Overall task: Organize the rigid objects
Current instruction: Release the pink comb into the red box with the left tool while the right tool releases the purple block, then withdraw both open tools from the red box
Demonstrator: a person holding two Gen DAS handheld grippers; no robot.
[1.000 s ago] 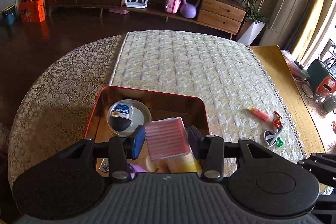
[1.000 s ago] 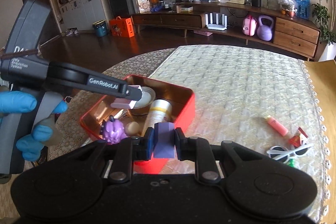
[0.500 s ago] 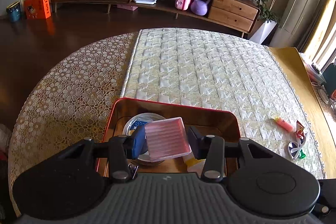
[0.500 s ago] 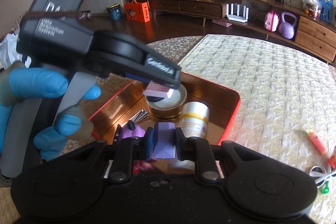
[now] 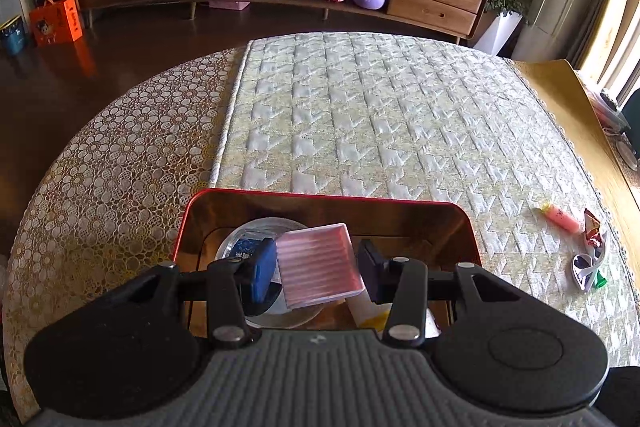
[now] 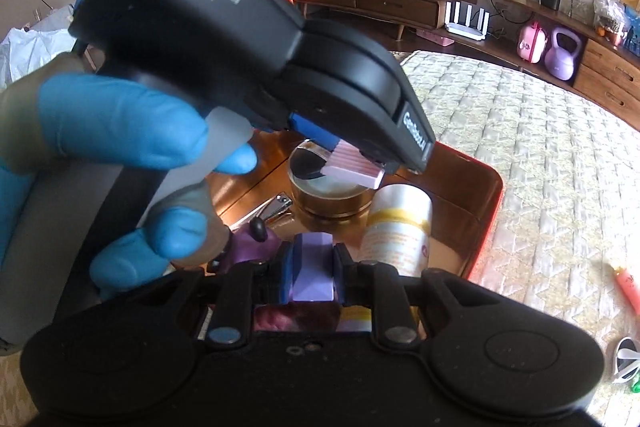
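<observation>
Your right gripper (image 6: 314, 273) sits nearest, its pads clamped on a small lilac block (image 6: 313, 277) low over the near end of the red tin (image 6: 490, 203). Your left gripper (image 5: 316, 267) has its jaws apart: the pink ribbed case (image 5: 320, 265) touches the blue left pad, but a gap shows at the right pad, so I judge it barely held, or already freed, above the round lidded tin (image 5: 250, 247). If it drops from here it could land tilted on that lid and slide against the white bottle (image 6: 396, 227). The two tools are close together, so a knock could jolt the block loose. Further out on the quilted cloth (image 5: 380, 115), the orange tube (image 5: 560, 219) and sunglasses (image 5: 584, 265) are not yet sorted.
</observation>
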